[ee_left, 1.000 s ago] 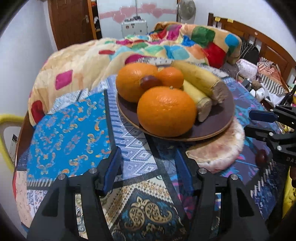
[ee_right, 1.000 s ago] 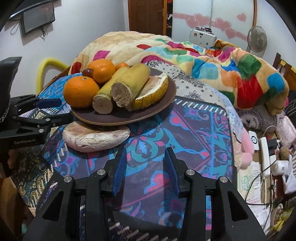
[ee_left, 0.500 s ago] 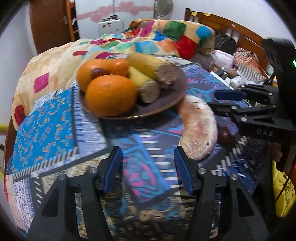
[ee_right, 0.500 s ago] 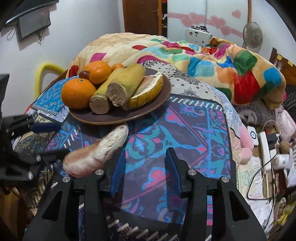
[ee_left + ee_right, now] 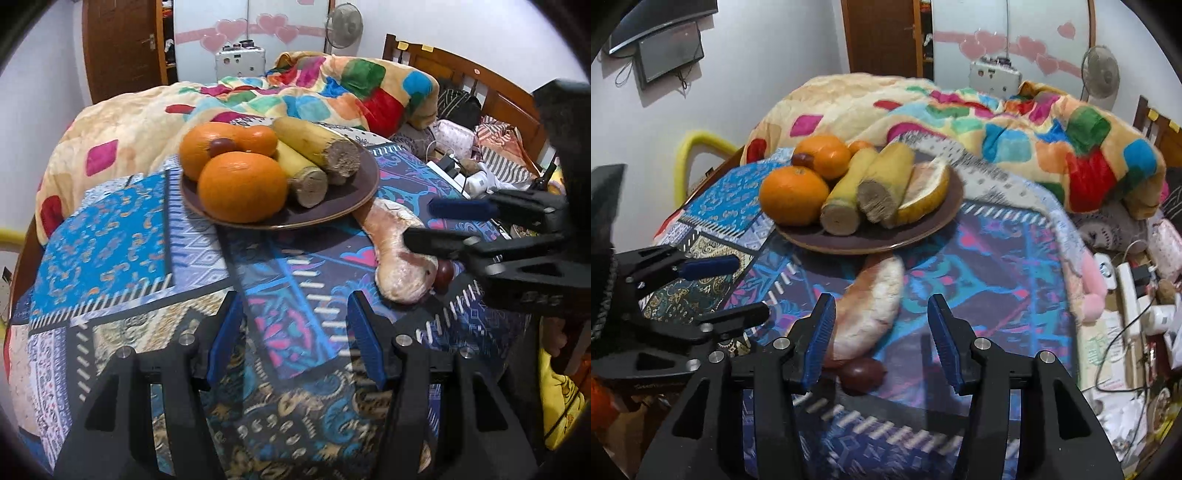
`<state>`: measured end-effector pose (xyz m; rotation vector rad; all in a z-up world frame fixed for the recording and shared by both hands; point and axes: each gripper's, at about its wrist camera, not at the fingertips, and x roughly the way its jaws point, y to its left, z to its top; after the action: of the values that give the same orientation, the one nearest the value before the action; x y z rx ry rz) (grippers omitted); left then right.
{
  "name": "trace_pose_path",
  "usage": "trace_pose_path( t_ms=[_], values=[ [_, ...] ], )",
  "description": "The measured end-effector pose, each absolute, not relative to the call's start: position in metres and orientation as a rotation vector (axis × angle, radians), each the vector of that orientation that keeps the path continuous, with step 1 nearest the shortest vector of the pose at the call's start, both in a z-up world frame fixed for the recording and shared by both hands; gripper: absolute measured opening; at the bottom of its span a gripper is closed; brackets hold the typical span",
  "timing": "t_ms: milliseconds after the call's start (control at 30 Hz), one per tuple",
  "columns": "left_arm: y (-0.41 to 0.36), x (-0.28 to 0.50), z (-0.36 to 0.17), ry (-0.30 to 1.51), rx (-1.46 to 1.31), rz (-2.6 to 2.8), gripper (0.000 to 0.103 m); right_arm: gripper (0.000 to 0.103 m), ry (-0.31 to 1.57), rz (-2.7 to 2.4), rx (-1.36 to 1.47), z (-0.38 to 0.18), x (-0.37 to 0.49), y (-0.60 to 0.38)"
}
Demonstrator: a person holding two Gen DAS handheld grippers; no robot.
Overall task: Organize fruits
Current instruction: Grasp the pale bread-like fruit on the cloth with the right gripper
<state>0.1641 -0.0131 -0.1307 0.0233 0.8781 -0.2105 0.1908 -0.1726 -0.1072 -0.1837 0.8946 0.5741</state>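
While its jaws have just been widening, right gripper gapes over pale pink wedge of peeled pomelo, lying just beside brown round plate; left gripper open, empty.

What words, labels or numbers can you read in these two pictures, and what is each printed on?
Nothing reads clearly.
Embossed letters on the side of the right gripper body, seen from the left wrist: blurred, unreadable.
Embossed lettering on the left gripper body, seen from the right wrist: too dark and small.
Papers beside the bed: too small.
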Motion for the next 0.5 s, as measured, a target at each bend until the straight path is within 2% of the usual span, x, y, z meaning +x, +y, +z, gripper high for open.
trace_pose_path(
  t_ms=[200,333,467,500],
  values=[
    [-0.002,0.153,-0.128,0.847,0.022,-0.207,0.059,0.051,0.963,0.591,-0.113,-0.123,0.201,-0.160],
    [0.002,0.150,-0.129,0.836,0.013,-0.213,0.059,0.049,0.943,0.561,-0.139,-0.123,0.198,-0.155],
    [0.004,0.146,-0.131,0.832,0.006,-0.212,0.059,0.040,0.943,0.541,-0.106,-0.121,0.198,-0.159],
    [0.004,0.145,-0.131,0.830,0.003,-0.213,0.059,0.035,0.939,0.535,-0.090,-0.120,0.198,-0.161]
  ],
)
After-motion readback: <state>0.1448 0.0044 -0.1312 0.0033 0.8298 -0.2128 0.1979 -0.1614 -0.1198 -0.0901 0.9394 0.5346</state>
